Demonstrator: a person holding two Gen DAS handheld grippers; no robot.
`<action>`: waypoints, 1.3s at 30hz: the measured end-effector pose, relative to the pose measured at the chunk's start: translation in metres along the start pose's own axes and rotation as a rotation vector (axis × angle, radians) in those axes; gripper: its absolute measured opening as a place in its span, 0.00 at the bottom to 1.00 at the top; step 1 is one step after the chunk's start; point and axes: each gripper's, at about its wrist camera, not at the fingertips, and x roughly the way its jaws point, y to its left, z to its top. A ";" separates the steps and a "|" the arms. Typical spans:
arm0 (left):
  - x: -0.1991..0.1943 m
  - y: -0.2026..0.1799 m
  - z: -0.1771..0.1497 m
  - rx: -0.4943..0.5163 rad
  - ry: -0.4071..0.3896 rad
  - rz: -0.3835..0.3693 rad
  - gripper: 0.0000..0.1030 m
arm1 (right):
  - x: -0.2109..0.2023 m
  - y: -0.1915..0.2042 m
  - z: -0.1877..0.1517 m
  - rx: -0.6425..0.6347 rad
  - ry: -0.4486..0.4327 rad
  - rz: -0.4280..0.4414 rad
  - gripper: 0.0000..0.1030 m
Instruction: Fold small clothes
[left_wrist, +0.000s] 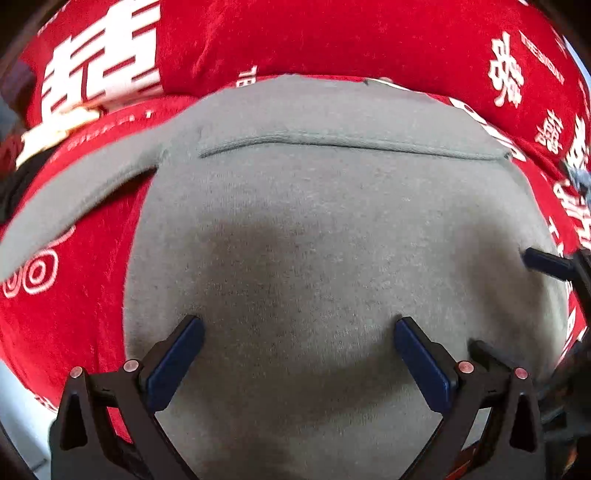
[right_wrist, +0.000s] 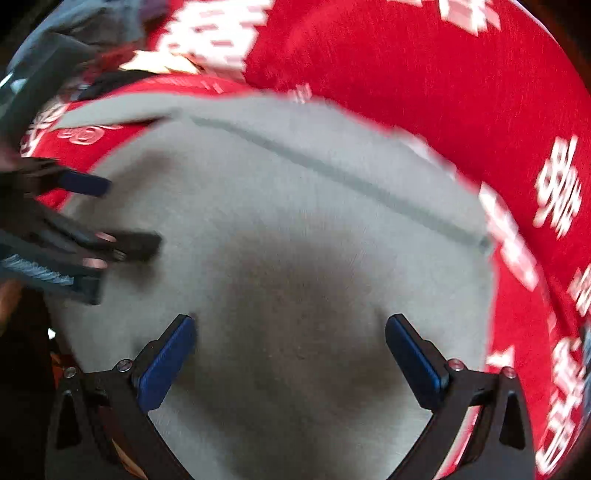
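Centrally, in both wrist views, a grey garment (left_wrist: 314, 229) lies spread flat on a red cloth (left_wrist: 332, 40) printed with white characters; the cloth covers the surface beneath it. The garment is a plain, soft knit. A stitched seam (left_wrist: 332, 142) runs across its far part, and beyond the seam a narrower folded band ends at the far edge. A long grey strip (left_wrist: 85, 188), a sleeve or strap of the same fabric, extends from the garment's far left corner out over the red cloth. Dark shadow falls on the middle of the garment in each view.

A pale, cream-coloured item (left_wrist: 55, 129) and some dark objects (left_wrist: 11, 188) sit at the far left margin of the cloth; they are too blurred to identify.

Left tool (left_wrist: 299, 354): its jaws stand wide apart, blue pads facing inward, poised over the near part of the garment with nothing between them. Whether the fingertips touch the fabric cannot be told.

Right tool (right_wrist: 290, 350): likewise spread wide and holding nothing, over the garment's near right part. Its view is motion-blurred. Each tool appears at the edge of the other's view, the left tool over the garment's left border (right_wrist: 74, 192).
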 end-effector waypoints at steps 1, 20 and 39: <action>-0.002 0.000 -0.006 0.022 -0.003 0.000 1.00 | -0.003 -0.006 -0.004 0.019 -0.013 0.012 0.99; 0.063 0.033 0.159 -0.249 0.027 0.018 1.00 | 0.078 -0.128 0.143 0.349 0.081 -0.085 0.99; -0.029 0.285 -0.005 -0.962 -0.169 0.291 1.00 | 0.071 -0.061 0.148 0.367 -0.025 -0.077 1.00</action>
